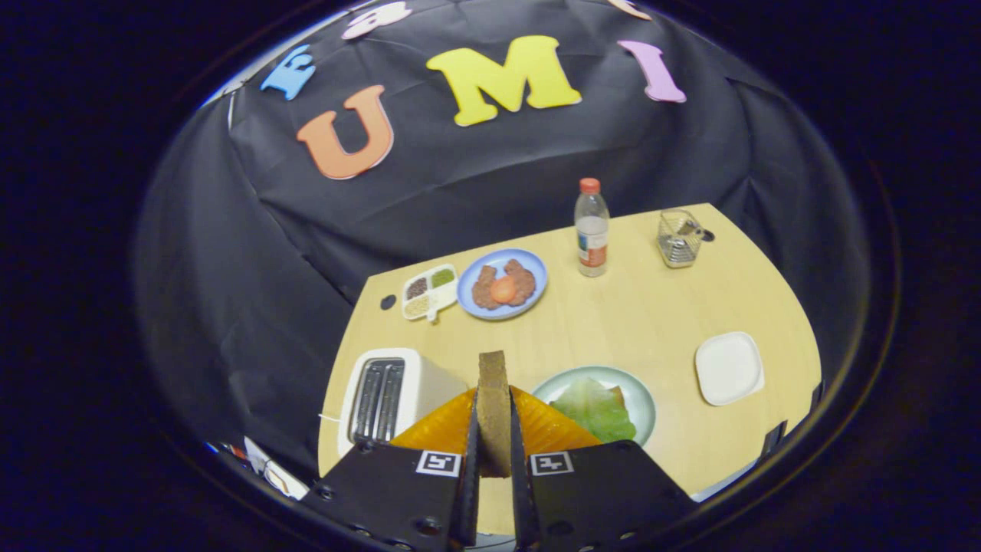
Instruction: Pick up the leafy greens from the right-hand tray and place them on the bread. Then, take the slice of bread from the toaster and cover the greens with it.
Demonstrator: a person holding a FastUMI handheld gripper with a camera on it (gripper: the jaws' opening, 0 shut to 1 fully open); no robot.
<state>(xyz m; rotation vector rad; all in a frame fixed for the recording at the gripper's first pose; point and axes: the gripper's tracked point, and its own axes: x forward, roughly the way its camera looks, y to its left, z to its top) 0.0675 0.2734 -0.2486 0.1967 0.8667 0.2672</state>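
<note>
My gripper [494,418] is shut on a slice of brown bread [493,399], held edge-up between both fingers above the table. Just right of the fingers lies a pale green plate [640,395] with the leafy greens [594,408] spread over a bread slice whose corner [618,395] peeks out. The white toaster [387,399] stands just left of the fingers, its two slots showing dark. A white square tray [728,368] lies bare further right.
Beyond the fingers on the wooden table [636,307] are a blue plate [536,272] with brown patties and an orange piece, a small white divided dish [429,291], a water bottle [592,228] and a wire basket [679,238].
</note>
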